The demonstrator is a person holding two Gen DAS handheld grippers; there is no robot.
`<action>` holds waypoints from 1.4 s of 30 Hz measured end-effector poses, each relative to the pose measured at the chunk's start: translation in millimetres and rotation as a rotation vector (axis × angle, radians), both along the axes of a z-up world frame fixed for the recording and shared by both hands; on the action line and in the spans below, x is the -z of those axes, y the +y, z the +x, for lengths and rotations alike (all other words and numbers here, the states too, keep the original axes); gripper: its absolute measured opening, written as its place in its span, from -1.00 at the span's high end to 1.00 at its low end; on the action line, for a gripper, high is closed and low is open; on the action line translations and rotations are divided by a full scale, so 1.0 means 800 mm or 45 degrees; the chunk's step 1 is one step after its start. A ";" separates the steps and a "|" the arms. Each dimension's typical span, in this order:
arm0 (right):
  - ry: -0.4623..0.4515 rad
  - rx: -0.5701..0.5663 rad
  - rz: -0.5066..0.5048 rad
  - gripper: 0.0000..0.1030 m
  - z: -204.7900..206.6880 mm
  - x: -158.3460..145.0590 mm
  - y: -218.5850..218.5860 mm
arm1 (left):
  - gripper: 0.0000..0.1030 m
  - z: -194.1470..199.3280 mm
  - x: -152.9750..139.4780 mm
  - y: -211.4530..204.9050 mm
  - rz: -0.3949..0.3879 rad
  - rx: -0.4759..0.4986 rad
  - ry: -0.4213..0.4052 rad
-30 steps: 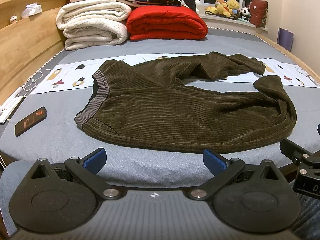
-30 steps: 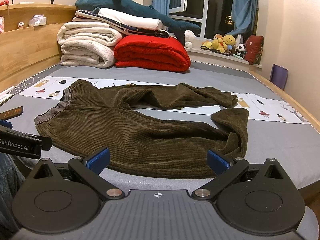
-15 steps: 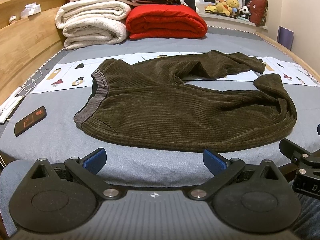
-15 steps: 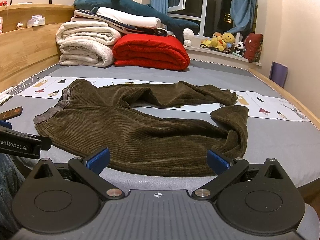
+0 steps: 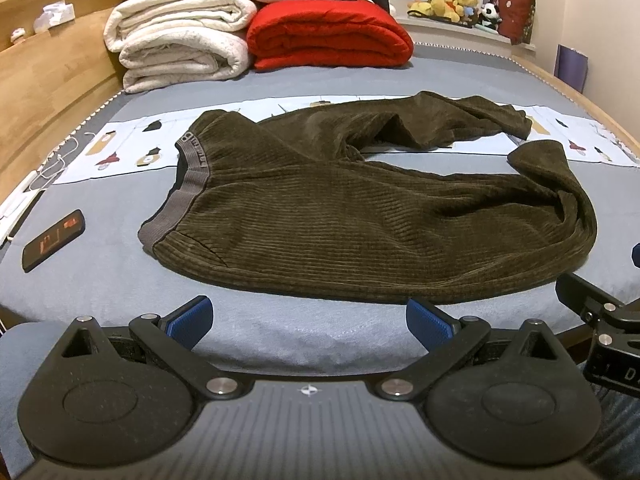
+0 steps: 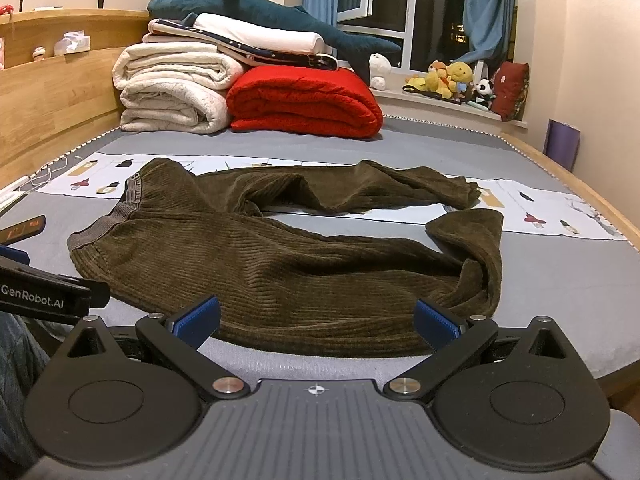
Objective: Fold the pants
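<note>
Lying lengthwise along the bed's near edge, the pants [image 5: 360, 216] put waistband [image 5: 188, 188] nearer the empty, spread left gripper [image 5: 308, 320], cuffs [image 6: 472, 232] nearer the equally spread right gripper [image 6: 318, 316].

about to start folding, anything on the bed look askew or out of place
The pants lie crooked: the legs are splayed apart, and the near leg's cuff curls back toward the far leg. A phone lies loose on the bed left of the waistband.

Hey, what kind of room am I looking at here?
Most likely a bedroom: a wide bed with a wooden frame, folded blankets stacked at its far end, and stuffed toys lined up on the window sill.
</note>
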State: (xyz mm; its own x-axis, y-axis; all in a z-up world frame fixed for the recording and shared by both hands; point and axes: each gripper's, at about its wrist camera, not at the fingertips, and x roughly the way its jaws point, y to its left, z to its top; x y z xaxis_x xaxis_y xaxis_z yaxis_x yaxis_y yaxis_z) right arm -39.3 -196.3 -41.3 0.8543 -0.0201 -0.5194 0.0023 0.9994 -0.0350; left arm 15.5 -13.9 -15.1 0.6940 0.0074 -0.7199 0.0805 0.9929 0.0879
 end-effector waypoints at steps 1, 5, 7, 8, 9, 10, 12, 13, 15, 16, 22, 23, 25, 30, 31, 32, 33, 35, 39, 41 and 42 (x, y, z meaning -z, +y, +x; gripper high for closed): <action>0.004 0.002 0.000 -0.99 0.002 0.003 -0.002 | -0.99 0.003 0.002 -0.001 0.003 0.005 0.005; 0.016 0.040 -0.017 -0.98 0.018 0.011 -0.010 | -0.99 0.024 0.012 0.003 0.017 0.015 0.025; 0.006 0.086 -0.037 -0.98 0.033 0.015 -0.021 | -0.99 0.043 0.017 0.009 0.033 -0.007 0.027; -0.006 0.111 -0.048 -0.98 0.042 0.016 -0.030 | -0.99 0.053 0.018 0.015 0.051 -0.029 0.013; -0.020 0.141 -0.062 -0.98 0.053 0.017 -0.041 | -0.99 0.064 0.019 0.022 0.074 -0.050 -0.008; -0.032 0.175 -0.080 -0.98 0.067 0.018 -0.055 | -1.00 0.076 0.019 0.030 0.101 -0.080 -0.030; -0.045 0.246 -0.106 -0.98 0.100 0.021 -0.084 | -1.00 0.104 0.022 0.050 0.136 -0.144 -0.076; -0.053 0.307 -0.120 -0.98 0.123 0.022 -0.104 | -1.00 0.120 0.025 0.060 0.153 -0.182 -0.092; -0.055 0.428 -0.147 -0.98 0.172 0.029 -0.141 | -1.00 0.154 0.034 0.083 0.182 -0.249 -0.117; -0.038 0.486 -0.158 -0.98 0.202 0.035 -0.162 | -1.00 0.172 0.041 0.094 0.197 -0.276 -0.118; 0.304 0.458 -0.181 -0.97 0.366 0.104 -0.239 | -1.00 0.277 0.082 0.150 0.172 -0.413 0.053; 0.356 0.444 -0.211 -0.92 0.382 0.117 -0.240 | -1.00 0.290 0.085 0.156 0.119 -0.425 0.095; 0.412 0.407 -0.310 -0.37 0.408 0.136 -0.240 | -1.00 0.303 0.088 0.160 0.058 -0.456 0.115; 0.292 0.477 -0.286 0.74 0.435 0.114 -0.241 | -1.00 0.327 0.095 0.166 0.032 -0.550 0.146; 0.165 0.526 -0.214 0.77 0.429 0.088 -0.246 | -1.00 0.327 0.097 0.168 0.010 -0.563 0.149; 0.028 0.562 -0.137 0.78 0.418 0.058 -0.249 | -1.00 0.328 0.097 0.170 -0.017 -0.580 0.150; -0.118 0.582 -0.039 0.80 0.402 0.025 -0.253 | -1.00 0.328 0.097 0.173 -0.042 -0.597 0.143; -0.369 0.622 0.084 0.87 0.357 -0.029 -0.264 | -1.00 0.325 0.095 0.178 -0.067 -0.619 0.129; -0.485 0.769 0.268 0.87 0.265 -0.042 -0.336 | -1.00 0.323 0.097 0.191 -0.061 -0.650 0.134; -0.382 0.900 0.356 0.87 0.229 -0.011 -0.396 | -1.00 0.322 0.099 0.198 -0.056 -0.672 0.151; -0.269 1.000 0.446 0.87 0.213 0.016 -0.433 | -1.00 0.322 0.101 0.201 -0.053 -0.684 0.164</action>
State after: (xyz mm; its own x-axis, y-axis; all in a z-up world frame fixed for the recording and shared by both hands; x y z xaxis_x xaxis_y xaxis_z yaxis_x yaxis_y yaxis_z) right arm 131.4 -542.7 -54.0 0.7397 -0.5105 -0.4384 0.6639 0.6599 0.3517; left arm 272.9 147.2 -95.7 0.5069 0.3059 -0.8059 -0.4305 0.8998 0.0708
